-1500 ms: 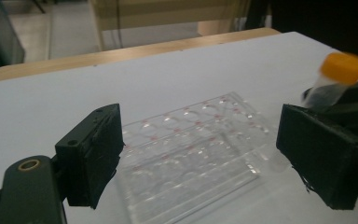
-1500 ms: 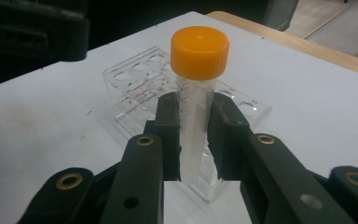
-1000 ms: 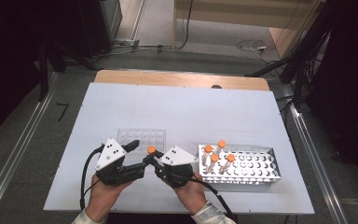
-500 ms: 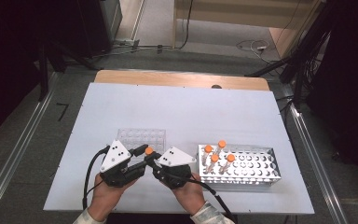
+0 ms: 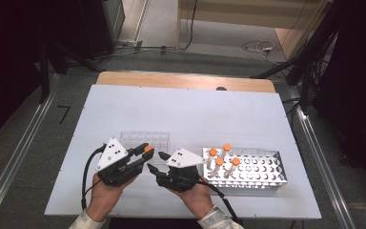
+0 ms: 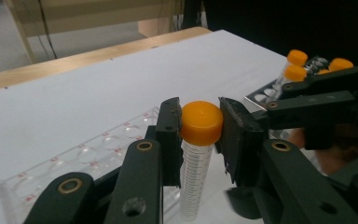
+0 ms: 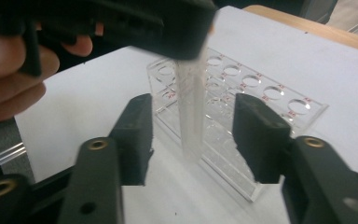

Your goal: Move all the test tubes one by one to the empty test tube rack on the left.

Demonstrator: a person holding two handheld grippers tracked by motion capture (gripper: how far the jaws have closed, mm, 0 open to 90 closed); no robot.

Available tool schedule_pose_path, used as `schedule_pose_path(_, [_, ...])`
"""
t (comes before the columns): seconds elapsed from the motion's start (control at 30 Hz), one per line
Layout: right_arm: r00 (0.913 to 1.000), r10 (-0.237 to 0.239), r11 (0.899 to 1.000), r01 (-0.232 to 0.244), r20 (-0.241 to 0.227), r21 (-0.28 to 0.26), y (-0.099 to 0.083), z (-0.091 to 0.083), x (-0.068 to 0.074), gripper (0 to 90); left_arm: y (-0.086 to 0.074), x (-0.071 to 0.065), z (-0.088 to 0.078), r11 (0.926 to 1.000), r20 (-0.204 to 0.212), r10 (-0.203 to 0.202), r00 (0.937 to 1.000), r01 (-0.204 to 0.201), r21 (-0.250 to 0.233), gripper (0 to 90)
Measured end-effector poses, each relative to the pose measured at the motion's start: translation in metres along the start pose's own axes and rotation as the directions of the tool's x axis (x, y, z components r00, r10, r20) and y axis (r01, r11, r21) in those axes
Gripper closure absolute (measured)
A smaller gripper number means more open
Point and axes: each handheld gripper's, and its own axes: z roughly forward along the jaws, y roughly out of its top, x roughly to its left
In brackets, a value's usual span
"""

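- Tube (image 6: 196, 158) with an orange cap (image 6: 201, 122) stands upright between the two grippers, above the front part of the white tabletop (image 5: 195, 109); its lower end hangs just above the surface, in front of the clear rack (image 5: 144, 141).
- The left gripper (image 5: 145, 150) grasps the tube: its fingers (image 6: 169, 135) have just been closing, and now they press on both sides of the cap.
- The right gripper (image 5: 161, 161) has let go: its fingers (image 7: 135, 135) have just been opening, and in the right gripper view they stand apart on both sides of the tube body, not touching it.
- The two grippers point at each other, tips very near, each one held in a hand that comes from the near edge of the tabletop.
- The clear rack lies flat just behind the grippers; its round holes have small red marks beside them.
- A metal rack (image 5: 252, 167) stands to the right of the right gripper, with four orange-capped tubes (image 5: 223, 155) upright in its left end.
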Motion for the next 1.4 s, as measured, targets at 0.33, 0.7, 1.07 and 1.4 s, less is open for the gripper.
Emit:
schedule_pose_path(0.33, [0.9997, 0.015, 1.0, -0.014, 0.017, -0.011, -0.004, -0.023, -0.004, 30.4, 0.011, 0.024, -0.024, 0.9977, -0.063, -0.051, 0.9967, 0.048, -0.047, 70.7])
schedule_pose_path(0.7, [0.9995, 0.012, 1.0, -0.013, 0.031, 0.001, -0.013, -0.033, -0.008, 27.3, 0.011, 0.046, -0.037, 0.9977, -0.166, -0.055, 0.9845, 0.048, -0.048, 70.7])
schedule_pose_path(1.07, [0.9989, 0.022, 1.0, -0.022, 0.04, 0.011, -0.02, -0.034, -0.011, 26.7, 0.004, 0.052, -0.03, 0.9992, -0.209, -0.036, 0.9772, 0.031, -0.026, 70.7])
schedule_pose_path(1.4, [0.9985, 0.033, 0.999, -0.033, 0.043, 0.007, -0.024, -0.038, -0.013, 26.7, -0.018, 0.05, -0.013, 0.9982, -0.227, -0.005, 0.9738, 0.018, 0.057, 70.5])
